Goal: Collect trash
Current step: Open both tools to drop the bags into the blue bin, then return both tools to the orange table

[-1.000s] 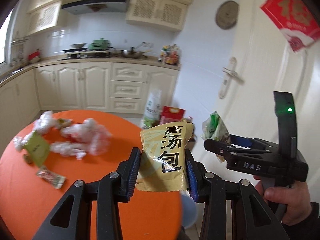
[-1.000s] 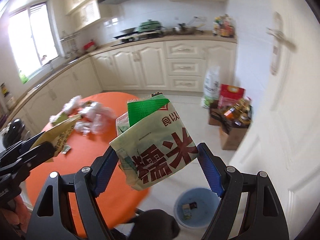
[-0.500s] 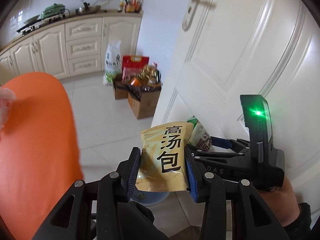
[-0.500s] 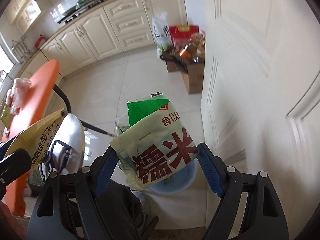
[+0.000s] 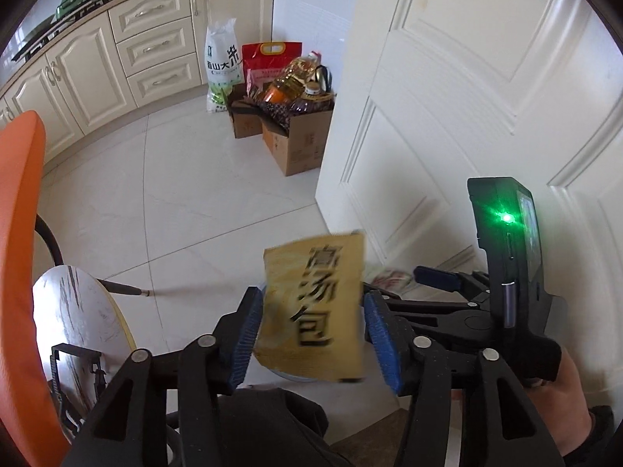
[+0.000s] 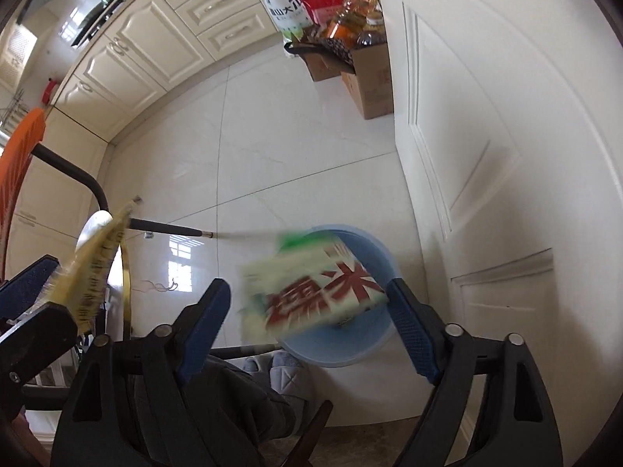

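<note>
Left wrist view: the left gripper [image 5: 311, 334] has its jaws spread wide. The yellow packet [image 5: 315, 307] sits between the blue pads [image 5: 243, 340], motion-blurred, with a visible gap to the pad on the right; contact with the other pad cannot be confirmed. Below the packet, a sliver of the blue bin [image 5: 300, 377] shows. Right of the packet, the right gripper [image 5: 412, 284] extends across the frame, held by the right hand [image 5: 560, 408]; a green light is lit on its upright module. A blurred piece of a second wrapper shows near its fingertips. The orange table [image 5: 19, 253] fills the left edge, with a round stool [image 5: 78, 330] beside it. A white door [image 5: 467, 116] stands on the right; cardboard boxes [image 5: 288, 132] and a rice sack [image 5: 222, 66] stand by the cabinets [image 5: 117, 50].

Right wrist view: the right gripper [image 6: 307, 311] is spread wide. The green-and-white bag [image 6: 311, 292], with red characters, is blurred between the pads [image 6: 202, 319], clear of both, directly above the bin [image 6: 350, 346]. The bin stands on the tiled floor [image 6: 272, 155] near the door [image 6: 506, 116]. At the left edge, the left gripper [image 6: 35, 292] shows side-on with the packet [image 6: 93, 260] at its tips. Gray slippers [image 6: 272, 366] show beside the bin.
</note>
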Demonstrator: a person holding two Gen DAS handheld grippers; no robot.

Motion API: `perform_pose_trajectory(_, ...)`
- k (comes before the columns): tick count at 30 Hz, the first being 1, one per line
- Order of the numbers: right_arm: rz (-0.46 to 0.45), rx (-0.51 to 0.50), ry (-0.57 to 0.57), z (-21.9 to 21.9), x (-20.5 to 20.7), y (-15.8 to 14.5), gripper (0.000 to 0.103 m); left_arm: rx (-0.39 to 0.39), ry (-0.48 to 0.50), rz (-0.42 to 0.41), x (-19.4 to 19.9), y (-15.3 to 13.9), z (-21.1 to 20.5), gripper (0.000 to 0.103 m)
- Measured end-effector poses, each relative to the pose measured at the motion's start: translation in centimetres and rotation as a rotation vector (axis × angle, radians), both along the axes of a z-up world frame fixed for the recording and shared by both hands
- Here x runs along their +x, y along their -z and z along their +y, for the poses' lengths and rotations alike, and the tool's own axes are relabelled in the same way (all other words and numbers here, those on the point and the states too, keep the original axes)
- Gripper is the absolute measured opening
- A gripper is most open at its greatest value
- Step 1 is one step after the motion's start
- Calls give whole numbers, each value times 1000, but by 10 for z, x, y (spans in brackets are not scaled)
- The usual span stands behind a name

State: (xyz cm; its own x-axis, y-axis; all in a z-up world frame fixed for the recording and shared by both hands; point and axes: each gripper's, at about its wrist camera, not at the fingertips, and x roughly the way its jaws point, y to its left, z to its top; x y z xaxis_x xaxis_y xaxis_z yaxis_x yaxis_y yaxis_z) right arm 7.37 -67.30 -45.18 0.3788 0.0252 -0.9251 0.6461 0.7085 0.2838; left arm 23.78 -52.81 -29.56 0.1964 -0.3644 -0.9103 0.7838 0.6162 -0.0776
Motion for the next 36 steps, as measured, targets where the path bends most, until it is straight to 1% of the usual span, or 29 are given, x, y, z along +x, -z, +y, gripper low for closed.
perform_pose_trajectory(1, 7, -7, 7, 0, 2, 2, 103, 8, 2, -7, -1, 4, -8, 59)
perform_pose_trajectory(2, 15, -14, 11, -1, 2, 4, 103, 15, -1, -17, 1, 2, -14, 66)
perform_pose_trajectory(4, 39, -16, 18, -3, 4, 7, 103, 25, 0, -34, -5, 5, -20, 76)
perform_pose_trajectory(6, 61, -27, 35, -3, 3, 8, 103, 34, 7, -70, -13, 2, -25, 81)
perform_pose_trajectory(8, 77, -37, 49, -4, 1, 8, 103, 40, 8, -106, -21, -2, -28, 89)
perform_pose_trajectory(9, 89, -47, 58, -2, -1, 5, 103, 32, 9, -116, -25, -5, -29, 90)
perform_pose_trajectory(12, 75, -62, 66, 1, -6, -5, 103, -5, 11, -151, -44, -19, -24, 97)
perform_pose_trajectory(13, 72, -71, 66, 3, -7, -10, 103, -15, 15, -160, -49, -25, -17, 99)
perform_pose_trajectory(14, 63, -80, 65, 6, -8, -17, 103, -34, 20, -173, -56, -33, -17, 99)
perform_pose_trajectory(19, 8, -126, 65, 16, -9, -51, 103, -129, 19, -196, -74, -69, 7, 101)
perform_pose_trajectory(23, -39, -160, 62, 24, -9, -81, 103, -217, -17, -235, -82, -104, 35, 101)
perform_pose_trajectory(26, -83, -190, 42, 35, -8, -108, 103, -268, -54, -269, -85, -127, 60, 101)
perform_pose_trajectory(30, -150, -229, 13, 51, -4, -147, 103, -332, -122, -307, -81, -152, 113, 102)
perform_pose_trajectory(31, -170, -237, 6, 54, -4, -156, 103, -345, -140, -316, -77, -155, 131, 102)
perform_pose_trajectory(32, -188, -245, -3, 58, -3, -165, 103, -356, -133, -328, -77, -158, 144, 102)
perform_pose_trajectory(34, -233, -267, -32, 68, 1, -190, 103, -369, -172, -359, -83, -162, 176, 102)
perform_pose_trajectory(35, -249, -279, -46, 73, 3, -200, 103, -374, -196, -373, -82, -165, 186, 102)
perform_pose_trajectory(36, -271, -291, -63, 79, 6, -211, 103, -379, -212, -380, -102, -173, 216, 102)
